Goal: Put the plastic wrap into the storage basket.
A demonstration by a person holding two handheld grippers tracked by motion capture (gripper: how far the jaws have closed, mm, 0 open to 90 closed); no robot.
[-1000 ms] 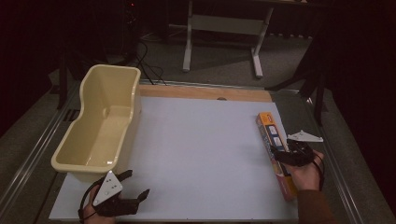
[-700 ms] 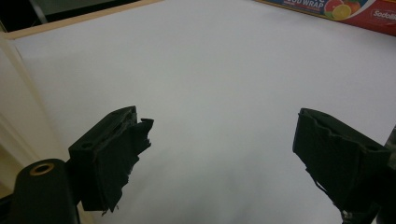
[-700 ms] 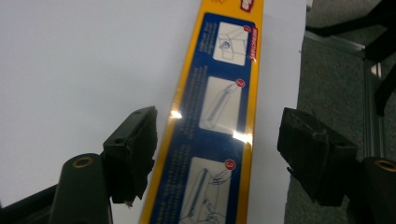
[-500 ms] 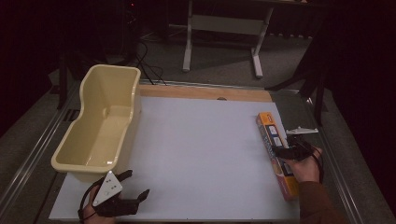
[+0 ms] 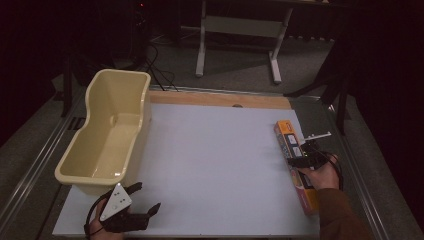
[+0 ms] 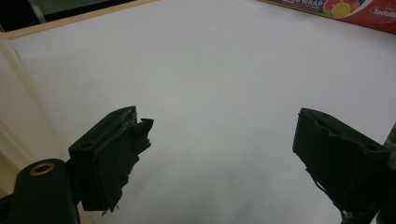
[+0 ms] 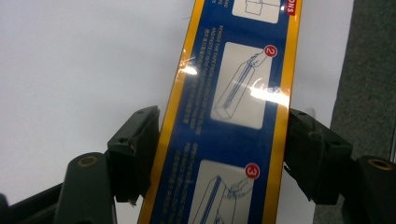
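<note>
A long orange and blue wrap box (image 5: pixel 286 135) lies lengthwise along the right edge of the white board (image 5: pixel 215 150). My right gripper (image 5: pixel 300 159) sits over its middle, and its jaws press the box (image 7: pixel 229 93) from both long sides; right gripper (image 7: pixel 223 144) shut on it. The box rests flat on the board. My left gripper (image 5: pixel 147 196) lies open at the board's near left corner, held in a hand. Nothing is between its jaws in the left gripper view, left gripper (image 6: pixel 219 149), and the wrap box (image 6: pixel 336 9) shows far off at the top.
A cream plastic tub (image 5: pixel 145 100) stands empty on the left side of the board, just beyond the left gripper; its wall (image 6: pixel 14 107) shows beside the left jaw. A wooden strip (image 5: pixel 220 99) borders the far edge. Metal rails run along both table sides.
The right hand and gripper have slid slightly toward the near side along the box and settled across it. The left gripper has stayed where it was.
</note>
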